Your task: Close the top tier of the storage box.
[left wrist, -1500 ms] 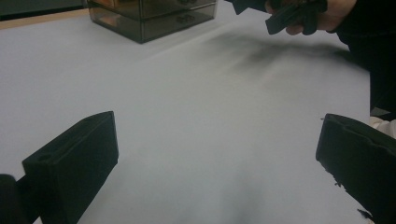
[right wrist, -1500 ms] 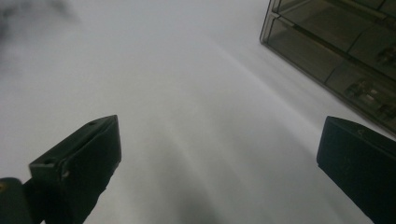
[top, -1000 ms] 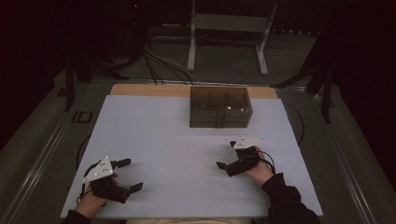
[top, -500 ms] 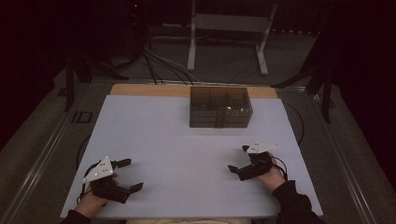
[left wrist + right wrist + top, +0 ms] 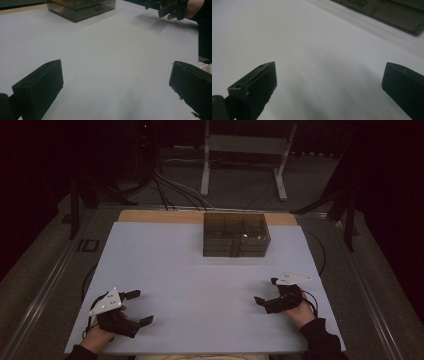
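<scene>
Left gripper (image 5: 136, 308): low over the near left corner of the surface (image 5: 190, 270), held in a hand (image 5: 97, 340); its fingers (image 5: 40, 87) stand wide apart with nothing between them.

Right gripper (image 5: 267, 292): near the right edge of the surface, held in the other hand (image 5: 302, 312); its fingers (image 5: 254, 87) are also spread wide and hold nothing (bare white surface shows between them).

Box (image 5: 236, 235): a dark see-through box with compartments inside, standing at the far middle of the surface, well apart from both grippers.

Box from the left gripper: far ahead and to the upper left (image 5: 80, 8) in the left gripper view, with the right gripper at the upper right.

Box from the right gripper: its lower edge (image 5: 387, 12) crosses the upper right of the right gripper view, beyond the fingers and not between them.

Contents of the box: too dim to tell.
</scene>
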`<state>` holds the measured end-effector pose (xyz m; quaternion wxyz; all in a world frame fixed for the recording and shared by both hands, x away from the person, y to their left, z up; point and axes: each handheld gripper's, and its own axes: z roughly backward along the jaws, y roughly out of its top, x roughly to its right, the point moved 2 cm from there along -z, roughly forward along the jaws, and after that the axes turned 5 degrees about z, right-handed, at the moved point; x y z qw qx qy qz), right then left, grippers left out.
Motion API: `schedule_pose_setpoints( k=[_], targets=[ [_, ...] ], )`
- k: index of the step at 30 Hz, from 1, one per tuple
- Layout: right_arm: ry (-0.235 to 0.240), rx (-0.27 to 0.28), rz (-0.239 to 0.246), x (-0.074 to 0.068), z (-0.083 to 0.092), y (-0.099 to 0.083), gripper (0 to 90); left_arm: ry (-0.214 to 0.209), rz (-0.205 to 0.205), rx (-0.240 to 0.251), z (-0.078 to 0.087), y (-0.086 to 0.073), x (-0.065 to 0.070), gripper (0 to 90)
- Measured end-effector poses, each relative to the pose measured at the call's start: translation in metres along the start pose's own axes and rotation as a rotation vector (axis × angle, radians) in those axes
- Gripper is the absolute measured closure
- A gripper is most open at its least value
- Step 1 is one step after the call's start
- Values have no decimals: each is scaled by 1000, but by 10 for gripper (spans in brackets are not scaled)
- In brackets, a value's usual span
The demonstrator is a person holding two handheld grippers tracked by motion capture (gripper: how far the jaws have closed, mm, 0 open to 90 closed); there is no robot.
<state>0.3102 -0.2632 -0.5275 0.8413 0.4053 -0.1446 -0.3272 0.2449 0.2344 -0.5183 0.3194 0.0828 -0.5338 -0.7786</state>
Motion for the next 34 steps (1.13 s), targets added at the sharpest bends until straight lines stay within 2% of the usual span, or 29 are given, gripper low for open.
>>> schedule_pose_setpoints(
  k=[7, 13, 17, 34],
  targets=[
    [-20, -6, -24, 6, -3, -2, 2, -1, -1, 0, 0, 0, 0, 0],
    [0, 1, -5, 2, -7, 1, 2, 1, 0, -2, 0, 0, 0, 0],
    [0, -14, 17, -2, -10, 2, 2, 1, -3, -4, 0, 0, 0, 0],
    [9, -7, 23, -3, -8, 2, 2, 2, 0, -1, 0, 0, 0, 0]
  ],
)
